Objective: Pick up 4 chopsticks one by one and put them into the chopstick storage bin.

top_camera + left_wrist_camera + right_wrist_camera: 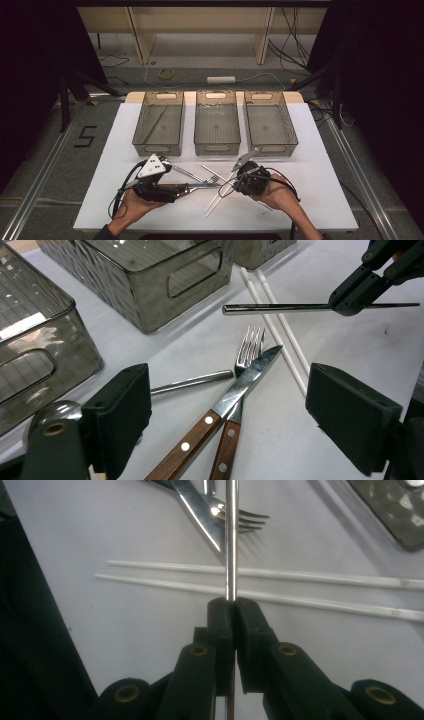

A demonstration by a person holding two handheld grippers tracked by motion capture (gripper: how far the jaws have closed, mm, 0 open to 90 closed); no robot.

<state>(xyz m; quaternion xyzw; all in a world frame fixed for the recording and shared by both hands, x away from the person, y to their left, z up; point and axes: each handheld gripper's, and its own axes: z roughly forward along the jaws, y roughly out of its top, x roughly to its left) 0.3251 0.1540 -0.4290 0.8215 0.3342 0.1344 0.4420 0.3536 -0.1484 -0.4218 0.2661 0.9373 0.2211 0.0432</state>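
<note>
High view: left gripper point(181, 189) hovers with jaws apart over the knife point(227, 399) and fork point(239, 392); right gripper point(233, 605) is clamped on a metal chopstick point(230, 540).
Thin, stiff and slick, the chopstick sits lifted just above the white chopsticks point(310, 577); a grip nearer its middle should stop it pivoting.

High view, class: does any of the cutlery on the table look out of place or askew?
Yes. The knife lies crossed over the fork, and two white chopsticks lie slanted beside them. The right gripper holds a metal chopstick lifted above the pile.
</note>
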